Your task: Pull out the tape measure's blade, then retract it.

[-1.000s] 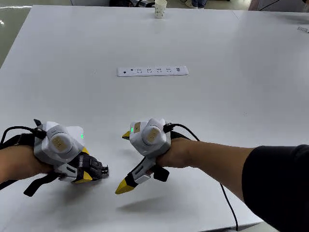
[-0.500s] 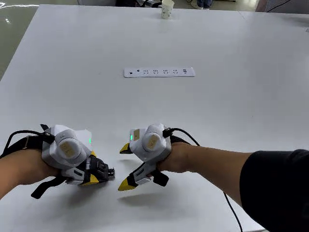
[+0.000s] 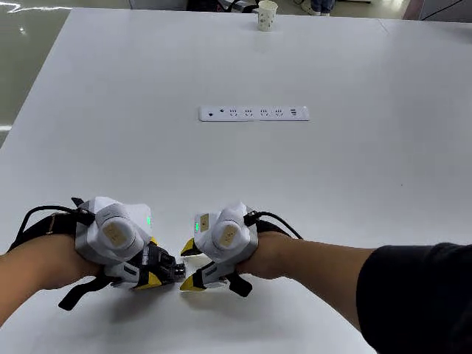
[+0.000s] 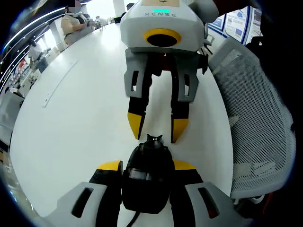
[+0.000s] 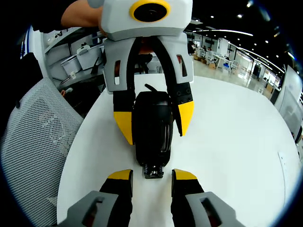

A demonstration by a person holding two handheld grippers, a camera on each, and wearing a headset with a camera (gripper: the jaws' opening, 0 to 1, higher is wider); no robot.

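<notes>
A black tape measure (image 3: 164, 263) is clamped in my left gripper (image 3: 158, 262) just above the white table (image 3: 295, 177), near its front edge. In the left gripper view the case (image 4: 147, 176) sits between my yellow-tipped jaws, and the left gripper (image 4: 147, 165) is shut on it. My right gripper (image 3: 186, 265) faces it from the right, open. Its jaws stand on either side of the blade's end tab (image 5: 152, 171), apart from it. The right gripper view shows the left gripper (image 5: 154, 120) holding the case (image 5: 151, 127), with my right gripper (image 5: 152, 176) below it.
A white power strip (image 3: 254, 113) lies mid-table. A paper cup (image 3: 267, 15) stands at the far edge. A black cable (image 3: 284, 220) trails from the right gripper. A grey mesh chair (image 4: 255, 118) stands beside the table's near edge.
The right gripper has moved left up to the tape measure's front end, and its jaws have narrowed around the tab. The head camera has shifted too.
</notes>
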